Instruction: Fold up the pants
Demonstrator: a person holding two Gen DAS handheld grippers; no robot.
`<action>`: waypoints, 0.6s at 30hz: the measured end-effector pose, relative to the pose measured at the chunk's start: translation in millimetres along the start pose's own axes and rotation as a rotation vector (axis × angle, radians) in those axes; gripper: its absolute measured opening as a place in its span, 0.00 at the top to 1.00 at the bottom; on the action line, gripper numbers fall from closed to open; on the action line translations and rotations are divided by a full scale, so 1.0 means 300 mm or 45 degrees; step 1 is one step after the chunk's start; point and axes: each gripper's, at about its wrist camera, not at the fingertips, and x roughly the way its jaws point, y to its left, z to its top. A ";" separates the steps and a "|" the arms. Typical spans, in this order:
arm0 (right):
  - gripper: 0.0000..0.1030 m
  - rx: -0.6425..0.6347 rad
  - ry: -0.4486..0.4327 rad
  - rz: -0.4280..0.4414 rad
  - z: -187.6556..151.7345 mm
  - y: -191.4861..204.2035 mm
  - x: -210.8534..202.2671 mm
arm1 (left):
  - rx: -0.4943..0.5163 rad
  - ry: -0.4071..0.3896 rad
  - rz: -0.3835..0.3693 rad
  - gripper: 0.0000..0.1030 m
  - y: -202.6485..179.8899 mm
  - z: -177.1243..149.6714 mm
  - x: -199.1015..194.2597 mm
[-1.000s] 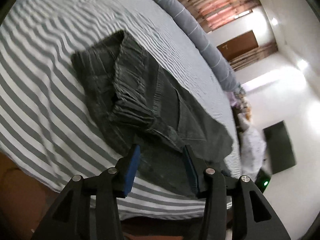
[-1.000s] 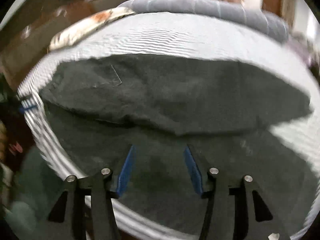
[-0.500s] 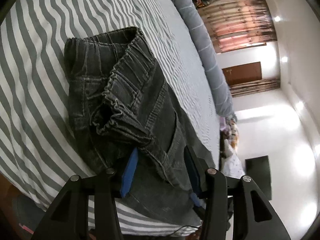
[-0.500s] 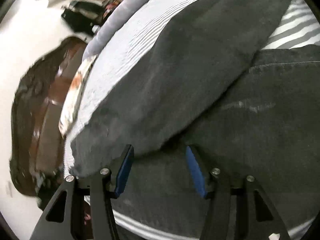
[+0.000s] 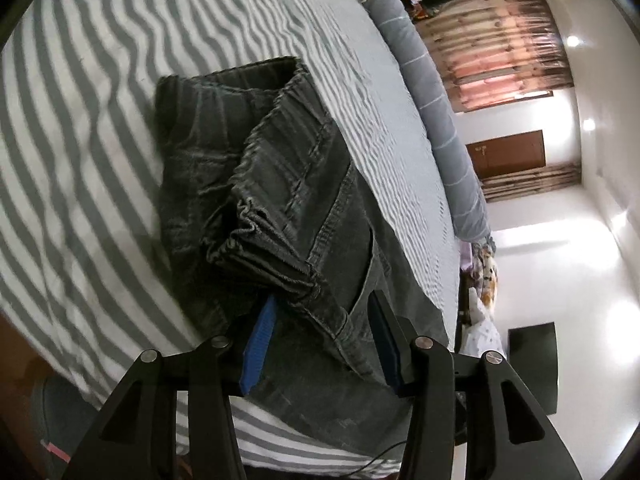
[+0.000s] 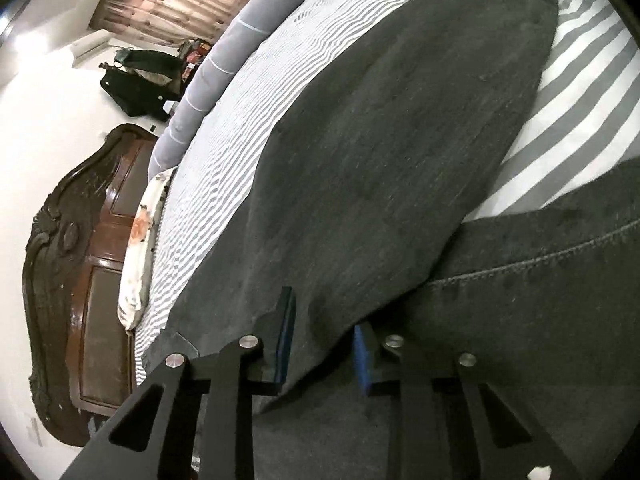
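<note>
Dark grey jeans point(image 5: 288, 200) lie on a grey-and-white striped bed point(image 5: 100, 80). In the left wrist view the elastic waistband is bunched and folded over itself. My left gripper point(image 5: 320, 320) is open, its blue pads straddling the waistband's near corner by a pocket seam. In the right wrist view a pant leg point(image 6: 400, 140) lies folded over the other leg point(image 6: 540, 300). My right gripper point(image 6: 322, 338) is open, its pads on either side of the folded leg's edge, not clamped on it.
A long grey bolster point(image 5: 432, 92) runs along the bed's far side. A dark wooden headboard point(image 6: 72, 280) and a floral pillow point(image 6: 140, 240) are at the bed's head. The bed's near edge point(image 5: 280, 432) is just under my left gripper.
Both grippers have moved in closer to the jeans. The right view has swung round, and its pads now straddle the folded leg's edge. The left pads now straddle the waistband corner.
</note>
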 end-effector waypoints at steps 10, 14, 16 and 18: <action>0.83 -0.044 -0.025 -0.055 0.052 -0.028 -0.002 | -0.019 -0.033 0.101 0.48 -0.003 0.043 0.048; 0.96 -0.028 -0.019 -0.036 0.082 -0.038 0.007 | 0.080 -0.052 0.190 0.74 -0.049 0.067 0.061; 0.96 -0.072 -0.036 -0.049 0.076 -0.014 -0.014 | 0.128 -0.040 0.208 0.77 -0.077 0.086 0.061; 0.96 -0.137 -0.074 -0.049 0.067 0.026 -0.058 | 0.165 -0.014 0.231 0.80 -0.112 0.121 0.062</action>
